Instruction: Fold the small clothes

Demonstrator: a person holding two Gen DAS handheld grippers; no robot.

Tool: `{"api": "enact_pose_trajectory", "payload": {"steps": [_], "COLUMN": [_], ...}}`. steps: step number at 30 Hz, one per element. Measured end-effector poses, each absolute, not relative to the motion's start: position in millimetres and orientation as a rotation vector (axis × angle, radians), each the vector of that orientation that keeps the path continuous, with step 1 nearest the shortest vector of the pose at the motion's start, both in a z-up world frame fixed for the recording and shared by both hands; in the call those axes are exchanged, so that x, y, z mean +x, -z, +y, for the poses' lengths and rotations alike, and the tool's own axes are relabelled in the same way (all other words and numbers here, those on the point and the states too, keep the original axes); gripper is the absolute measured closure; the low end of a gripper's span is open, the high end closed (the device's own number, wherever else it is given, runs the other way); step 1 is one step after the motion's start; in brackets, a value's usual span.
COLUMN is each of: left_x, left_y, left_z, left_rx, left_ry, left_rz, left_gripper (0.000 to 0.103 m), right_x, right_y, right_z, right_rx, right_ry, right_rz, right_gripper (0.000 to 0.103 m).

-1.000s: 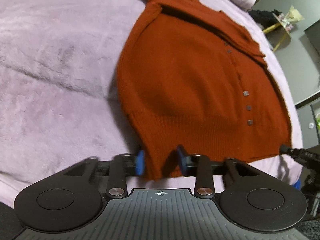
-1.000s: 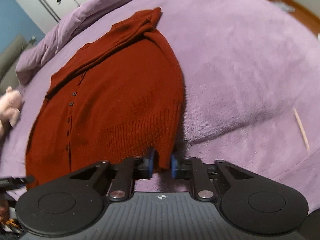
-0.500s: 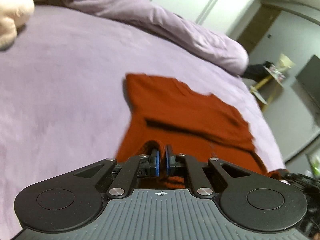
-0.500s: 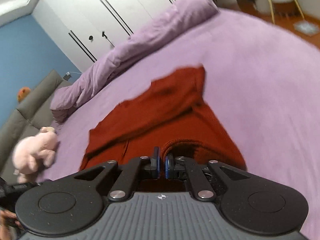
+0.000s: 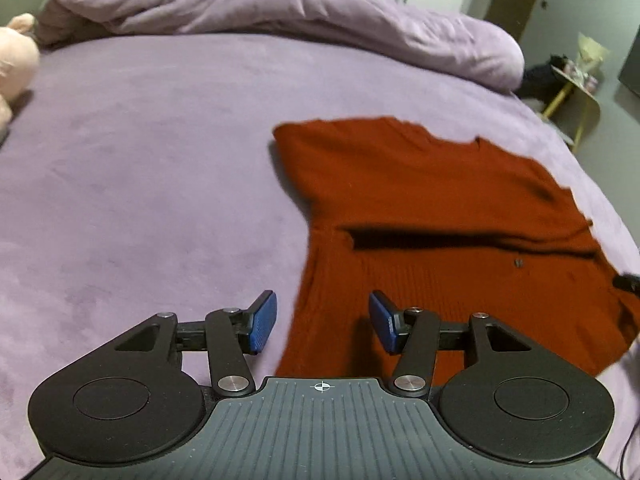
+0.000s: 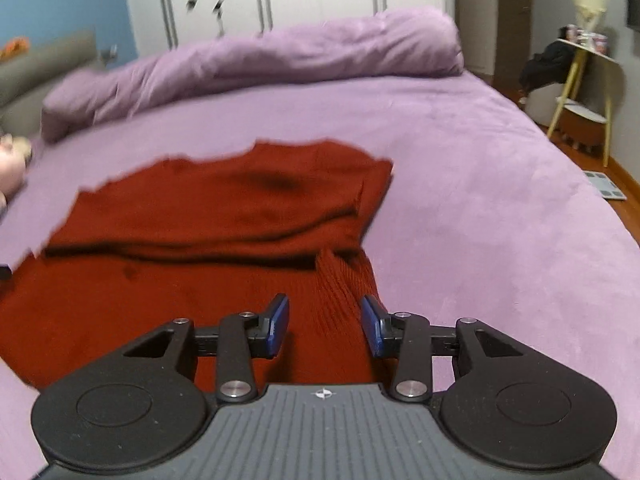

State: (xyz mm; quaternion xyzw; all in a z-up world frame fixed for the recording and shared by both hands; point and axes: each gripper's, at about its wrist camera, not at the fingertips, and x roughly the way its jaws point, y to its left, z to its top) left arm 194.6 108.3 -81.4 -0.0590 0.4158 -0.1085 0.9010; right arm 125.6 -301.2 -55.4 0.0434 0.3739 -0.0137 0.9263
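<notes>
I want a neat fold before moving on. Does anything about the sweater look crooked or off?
Mostly tidy: the red sweater lies folded bottom-over-top on the purple bed. Its folded-up hem stops short of the far edge, leaving an uneven, jagged-looking outline there.

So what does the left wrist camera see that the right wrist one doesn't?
Only the left view shows the left gripper, open, with a small button showing on the cardigan. Only the right view shows the right gripper, open, plus a blue wall and a floor scale. Both show the rust cardigan folded on the purple bed, the rolled duvet and a pink plush toy.
</notes>
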Motion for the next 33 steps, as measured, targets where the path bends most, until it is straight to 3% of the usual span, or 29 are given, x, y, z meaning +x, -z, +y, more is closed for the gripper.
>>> {"api": "enact_pose_trajectory", "payload": {"steps": [3, 5, 6, 9, 17, 26, 33], "left_x": [197.6, 195.1, 194.7, 195.9, 186.3, 228.5, 295.2], "left_y": [87.6, 87.5, 87.0, 86.6, 64.1, 0.0, 38.1], "left_z": [103.6, 99.2, 97.2, 96.1, 100.9, 105.7, 96.0], "left_rx": [-0.141, -0.125, -0.107, -0.072, -0.11, -0.167, -0.14], "left_ry": [0.261, 0.265, 0.27, 0.265, 0.28, 0.272, 0.173], "left_rz": [0.881, 0.876, 0.871, 0.863, 0.801, 0.625, 0.708], "left_gripper": [0.059, 0.064, 0.071, 0.092, 0.094, 0.094, 0.094], "right_x": [135.1, 138.7, 139.6, 139.8, 130.0, 151.0, 219.5], "right_y": [61.7, 64.4, 65.8, 68.7, 61.1, 6.6, 26.9], "right_z": [-301.6, -300.8, -298.3, -298.1, -310.9, -320.4, -324.7], "right_rx": [0.052, 0.042, 0.016, 0.02, 0.128, 0.225, 0.22], "right_ry": [0.015, -0.009, -0.016, -0.046, -0.039, -0.029, 0.093], "right_rz": [0.791, 0.809, 0.812, 0.812, 0.778, 0.586, 0.604], "right_gripper": [0.065, 0.077, 0.092, 0.097, 0.098, 0.099, 0.099]}}
